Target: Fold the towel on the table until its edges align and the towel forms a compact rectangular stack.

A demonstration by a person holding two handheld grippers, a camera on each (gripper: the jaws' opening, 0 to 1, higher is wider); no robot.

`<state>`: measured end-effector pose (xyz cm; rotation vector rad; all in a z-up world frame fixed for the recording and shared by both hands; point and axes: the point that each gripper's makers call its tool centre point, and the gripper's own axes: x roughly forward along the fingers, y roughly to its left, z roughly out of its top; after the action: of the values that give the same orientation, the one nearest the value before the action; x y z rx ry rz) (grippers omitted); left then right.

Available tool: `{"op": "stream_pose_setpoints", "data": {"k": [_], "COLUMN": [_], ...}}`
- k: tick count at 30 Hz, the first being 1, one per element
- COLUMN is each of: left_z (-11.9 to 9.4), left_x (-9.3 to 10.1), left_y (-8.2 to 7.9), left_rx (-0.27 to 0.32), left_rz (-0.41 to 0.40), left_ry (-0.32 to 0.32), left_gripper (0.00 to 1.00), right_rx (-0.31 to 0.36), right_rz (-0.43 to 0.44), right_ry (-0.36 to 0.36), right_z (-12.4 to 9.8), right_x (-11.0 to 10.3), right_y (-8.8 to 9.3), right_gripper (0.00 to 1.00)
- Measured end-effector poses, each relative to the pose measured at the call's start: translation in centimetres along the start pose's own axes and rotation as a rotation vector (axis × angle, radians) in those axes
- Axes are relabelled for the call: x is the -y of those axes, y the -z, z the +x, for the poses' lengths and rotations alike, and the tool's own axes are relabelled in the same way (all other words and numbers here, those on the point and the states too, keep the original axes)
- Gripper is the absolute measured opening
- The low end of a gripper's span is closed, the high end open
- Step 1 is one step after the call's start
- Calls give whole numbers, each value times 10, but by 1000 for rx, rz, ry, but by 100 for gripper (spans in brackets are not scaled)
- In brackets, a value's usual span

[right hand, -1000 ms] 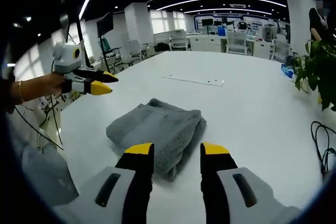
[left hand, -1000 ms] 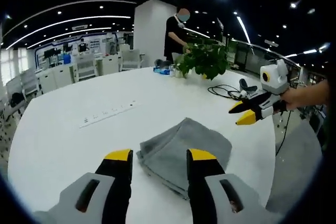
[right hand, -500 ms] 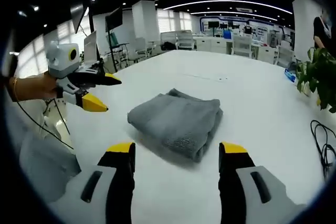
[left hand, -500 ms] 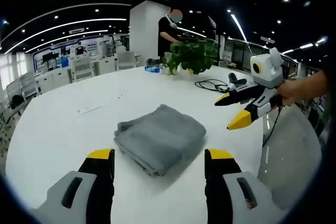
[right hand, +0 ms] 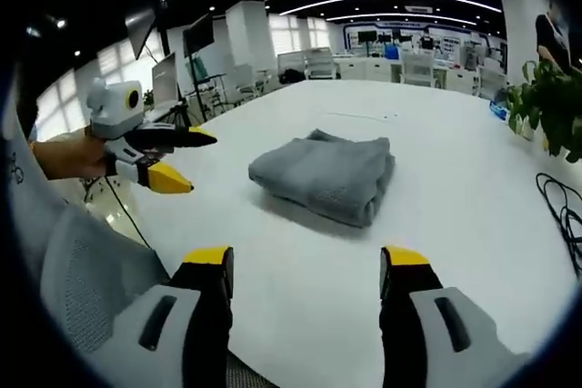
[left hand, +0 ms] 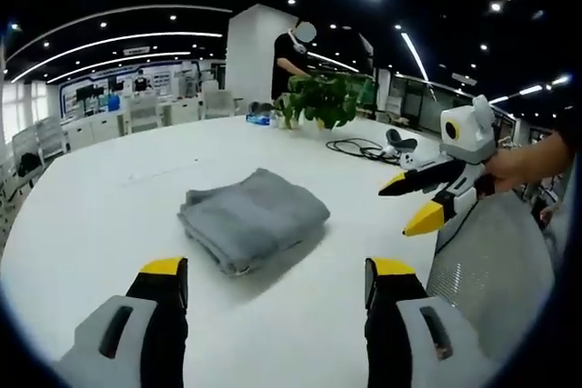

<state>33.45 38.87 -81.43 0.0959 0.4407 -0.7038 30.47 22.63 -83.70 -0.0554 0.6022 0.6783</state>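
**Folded towel rests alone on the counter**

The grey towel (left hand: 252, 217) lies as a compact folded stack on the white counter (left hand: 100, 224), apart from both tools. The left tool (left hand: 268, 270) and right tool (right hand: 307, 257) hang spread wide, holding nothing. Soft, light and limp, the towel would likely be best pinched at its layered corners.

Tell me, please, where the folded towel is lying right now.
The grey towel lies folded on the white table, ahead of both open grippers and touching neither; in the left gripper view it sits left of centre, with the potted plant beyond it.
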Motion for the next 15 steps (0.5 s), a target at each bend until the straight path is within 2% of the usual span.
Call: {"op": "stream_pose_setpoints", "data": {"k": [15], "left_z": [-7], "left_x": [3], "left_y": [6], "left_rx": [14], "left_rz": [-31], "left_ry": [-17], "left_gripper": [83], "right_rx": [10], "right_rz": [21], "right_ry": [18], "right_z": [-8], "right_x": [-5], "right_y": [8], "right_gripper": [64]}}
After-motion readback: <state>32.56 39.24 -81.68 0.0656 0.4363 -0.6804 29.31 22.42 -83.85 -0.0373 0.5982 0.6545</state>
